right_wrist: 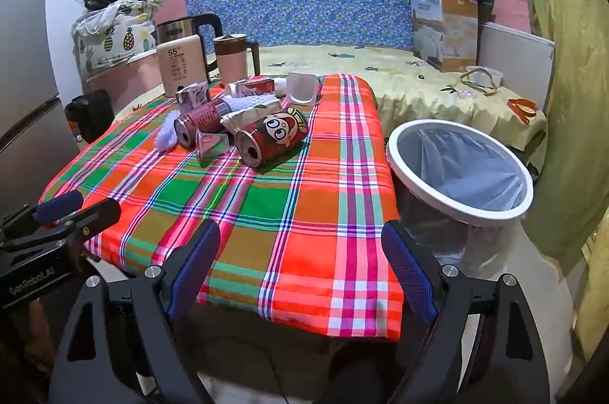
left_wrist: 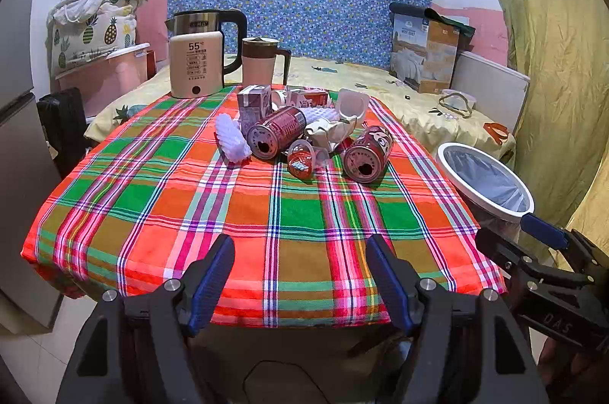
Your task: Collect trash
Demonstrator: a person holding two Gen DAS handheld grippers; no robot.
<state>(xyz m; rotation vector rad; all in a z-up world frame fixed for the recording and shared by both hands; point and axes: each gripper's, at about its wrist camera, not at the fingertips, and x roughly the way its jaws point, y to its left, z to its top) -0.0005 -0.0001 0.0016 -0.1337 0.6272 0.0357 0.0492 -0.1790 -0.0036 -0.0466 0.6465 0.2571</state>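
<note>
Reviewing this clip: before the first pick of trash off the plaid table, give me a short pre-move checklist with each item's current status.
1. left gripper open and empty: ok.
2. right gripper open and empty: ok.
3. Trash bin lined, mouth unobstructed, beside the table's right edge: ok.
4. Nearest pick, the cartoon can, lying on its side apart from the kettle and mug: ok.
5. Clear path over the tablecloth between grippers and trash pile: ok.
6. Cans empty of liquid: cannot tell.
</note>
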